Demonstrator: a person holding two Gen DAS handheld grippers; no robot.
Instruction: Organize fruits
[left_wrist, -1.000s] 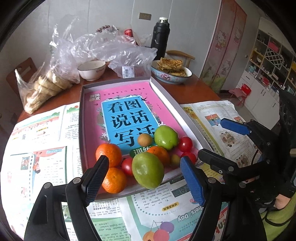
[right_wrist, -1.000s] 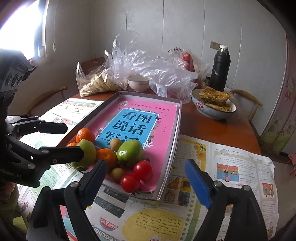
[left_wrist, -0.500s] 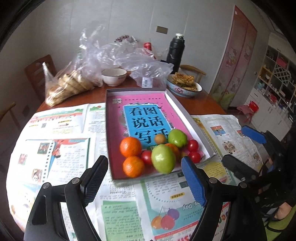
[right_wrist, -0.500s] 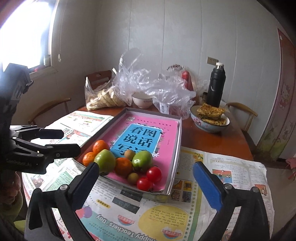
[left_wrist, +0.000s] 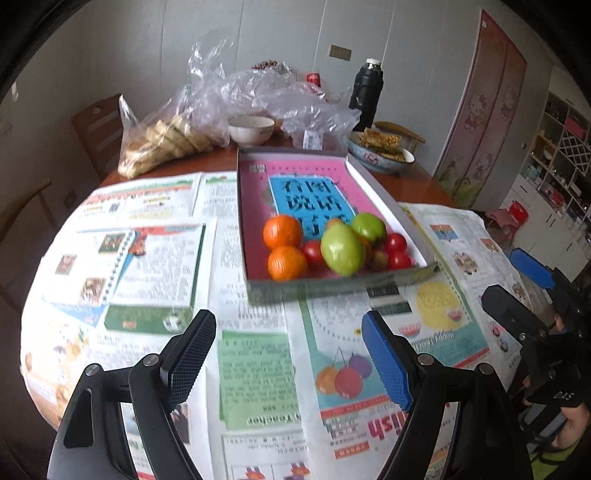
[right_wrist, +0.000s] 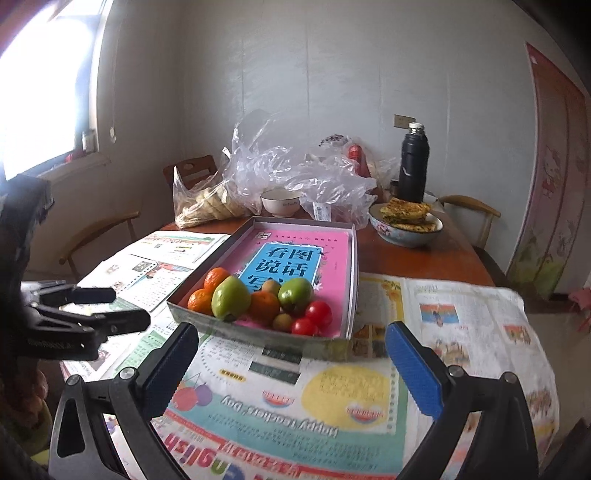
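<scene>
A shallow grey box (left_wrist: 334, 286) with a pink book lining it holds a heap of fruit at its near end: two oranges (left_wrist: 282, 230), two green fruits (left_wrist: 341, 249), red tomatoes (left_wrist: 395, 243) and small brownish fruits. In the right wrist view the box (right_wrist: 258, 334) shows the same heap, with a green fruit (right_wrist: 231, 297) in front. My left gripper (left_wrist: 288, 363) is open and empty above the newspaper, well short of the box. My right gripper (right_wrist: 288, 369) is open and empty, also short of the box.
Newspaper (left_wrist: 147, 258) covers the near table. At the far end stand plastic bags (left_wrist: 236, 99), a white bowl (left_wrist: 251, 129), a black flask (left_wrist: 365, 92) and a bowl of flatbread (left_wrist: 382, 151). Chairs stand round the table.
Both grippers have drawn back and up from the box. The fruit now sits farther off in both views. Both stay open and empty.
</scene>
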